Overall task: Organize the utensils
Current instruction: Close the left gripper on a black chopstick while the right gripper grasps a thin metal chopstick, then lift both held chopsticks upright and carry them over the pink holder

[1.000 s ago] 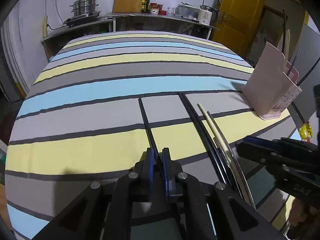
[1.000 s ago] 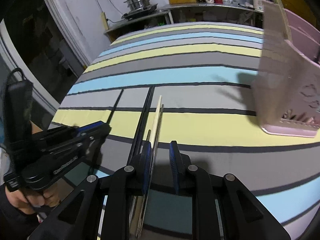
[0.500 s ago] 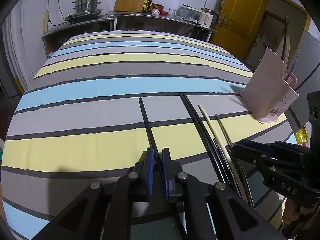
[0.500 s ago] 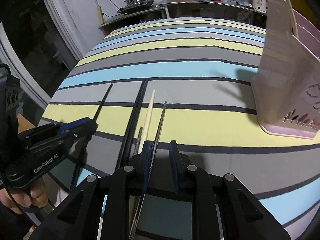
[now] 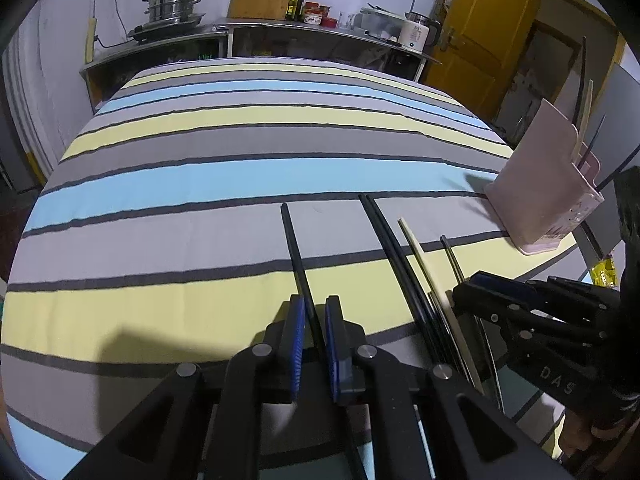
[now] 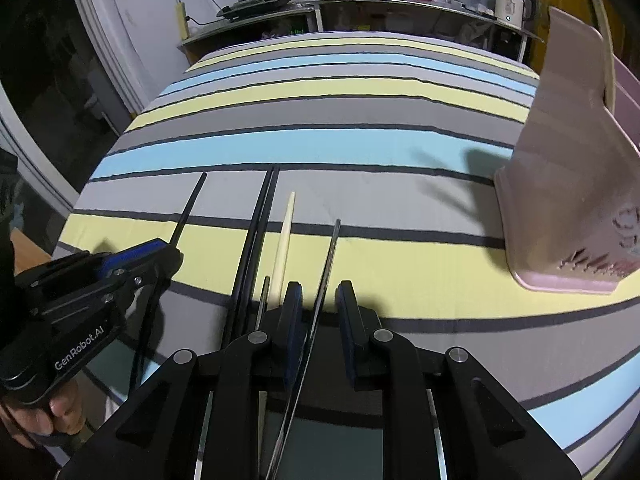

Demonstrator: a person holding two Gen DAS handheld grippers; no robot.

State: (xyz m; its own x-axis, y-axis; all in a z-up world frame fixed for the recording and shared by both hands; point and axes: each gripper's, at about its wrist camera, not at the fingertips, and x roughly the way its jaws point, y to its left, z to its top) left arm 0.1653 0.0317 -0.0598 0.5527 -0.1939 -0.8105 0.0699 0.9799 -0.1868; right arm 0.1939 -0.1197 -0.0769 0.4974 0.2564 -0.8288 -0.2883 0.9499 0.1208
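My left gripper [image 5: 314, 316] is shut on a black chopstick [image 5: 294, 248] that points away across the striped cloth. To its right lie a pair of black chopsticks [image 5: 384, 232], a cream chopstick [image 5: 416, 248] and a thin metal chopstick [image 5: 452, 256]. My right gripper [image 6: 318, 300] straddles the metal chopstick [image 6: 330, 256]. The stick runs close to the left pad with a gap on the right, so the pads are not pressing on it. A pink utensil holder [image 6: 568, 184] stands at the right with several chopsticks upright in it.
The table under the striped cloth [image 5: 200, 216] ends just below both grippers. A second short metal stick [image 6: 264, 296] lies beside the cream chopstick [image 6: 286, 232]. A steel counter [image 5: 256, 28] with pots stands behind the table, and a yellow door [image 5: 480, 20] is at the back right.
My right gripper has shifted right from the cream chopstick to the metal one, and its jaws have narrowed a little. The left gripper has kept still with its black chopstick.
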